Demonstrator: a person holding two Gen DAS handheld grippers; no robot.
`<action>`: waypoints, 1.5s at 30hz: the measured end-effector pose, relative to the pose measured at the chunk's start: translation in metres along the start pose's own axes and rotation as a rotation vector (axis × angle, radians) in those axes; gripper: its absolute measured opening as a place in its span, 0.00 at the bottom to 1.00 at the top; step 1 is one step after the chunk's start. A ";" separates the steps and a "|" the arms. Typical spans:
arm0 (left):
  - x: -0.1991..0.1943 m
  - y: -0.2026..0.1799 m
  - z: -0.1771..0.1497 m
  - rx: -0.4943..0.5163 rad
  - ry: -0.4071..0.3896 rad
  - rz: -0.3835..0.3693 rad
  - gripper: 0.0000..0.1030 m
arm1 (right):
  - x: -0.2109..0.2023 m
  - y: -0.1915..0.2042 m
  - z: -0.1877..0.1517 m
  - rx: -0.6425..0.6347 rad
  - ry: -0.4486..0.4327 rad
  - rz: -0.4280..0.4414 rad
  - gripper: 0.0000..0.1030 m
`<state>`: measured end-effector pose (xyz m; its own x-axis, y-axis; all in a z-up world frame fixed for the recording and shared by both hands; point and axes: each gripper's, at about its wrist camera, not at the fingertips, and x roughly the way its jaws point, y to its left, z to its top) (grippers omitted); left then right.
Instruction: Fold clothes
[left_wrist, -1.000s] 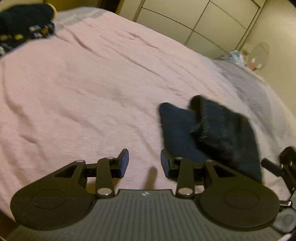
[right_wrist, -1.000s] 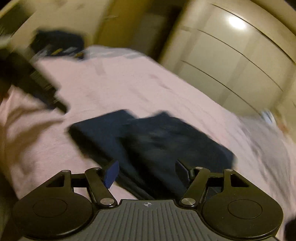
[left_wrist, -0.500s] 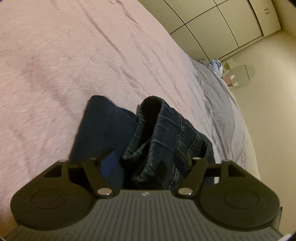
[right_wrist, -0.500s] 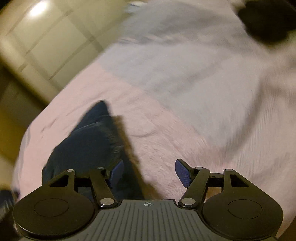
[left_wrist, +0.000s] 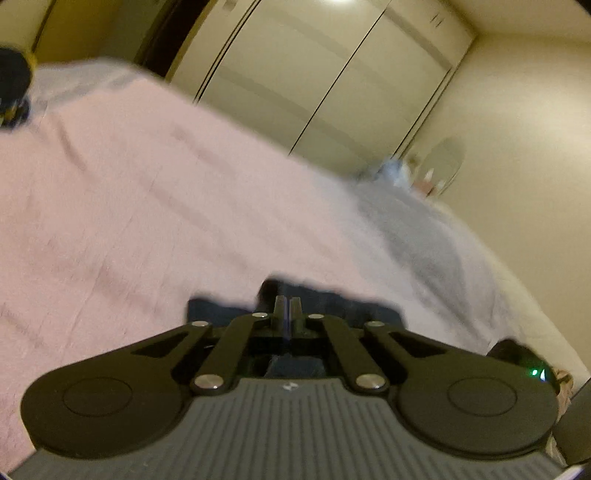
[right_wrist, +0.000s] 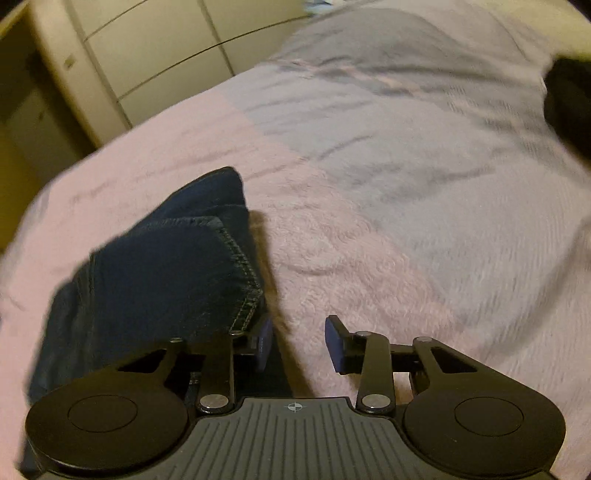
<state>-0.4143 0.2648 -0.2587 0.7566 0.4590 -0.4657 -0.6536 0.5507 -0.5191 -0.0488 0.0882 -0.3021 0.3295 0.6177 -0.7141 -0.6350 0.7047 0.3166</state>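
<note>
Denim, dark blue and folded over on itself, is what you have on the bed: the jeans (right_wrist: 162, 266) lie on the pink blanket (right_wrist: 332, 258), their stitched hem just ahead of your right gripper's (right_wrist: 298, 341) left-hand finger and partly over it. Your right fingers (right_wrist: 334, 343) stand apart with nothing between them; only blanket shows in the gap.

Your left gripper (left_wrist: 285, 314) has its fingers brought together, pads almost touching (a thin blue line is all that shows between them). The jeans (left_wrist: 332, 301) sit directly beyond and under those tips, but this view is blurred, so you cannot tell whether any cloth is pinched there.

Beyond your left fingers the blanket runs to pale wardrobe doors (left_wrist: 314, 74), and a dark bundle (left_wrist: 13, 88) lies at the far left. To the far right of your right fingers a dark shape (right_wrist: 569, 107) sits on the grey bedding (right_wrist: 443, 110).
</note>
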 end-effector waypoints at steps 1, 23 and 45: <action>0.010 0.009 -0.002 -0.048 0.054 0.006 0.01 | 0.002 0.002 -0.001 -0.015 -0.003 -0.009 0.35; 0.061 0.008 -0.010 -0.198 0.061 -0.126 0.10 | 0.009 -0.008 -0.001 0.004 0.032 0.009 0.35; 0.006 0.017 -0.002 0.074 0.005 0.142 0.09 | -0.022 0.022 -0.004 -0.270 -0.024 0.111 0.35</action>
<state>-0.4213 0.2755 -0.2721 0.6565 0.5323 -0.5346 -0.7508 0.5302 -0.3940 -0.0734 0.0890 -0.2822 0.2622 0.6960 -0.6685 -0.8301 0.5159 0.2115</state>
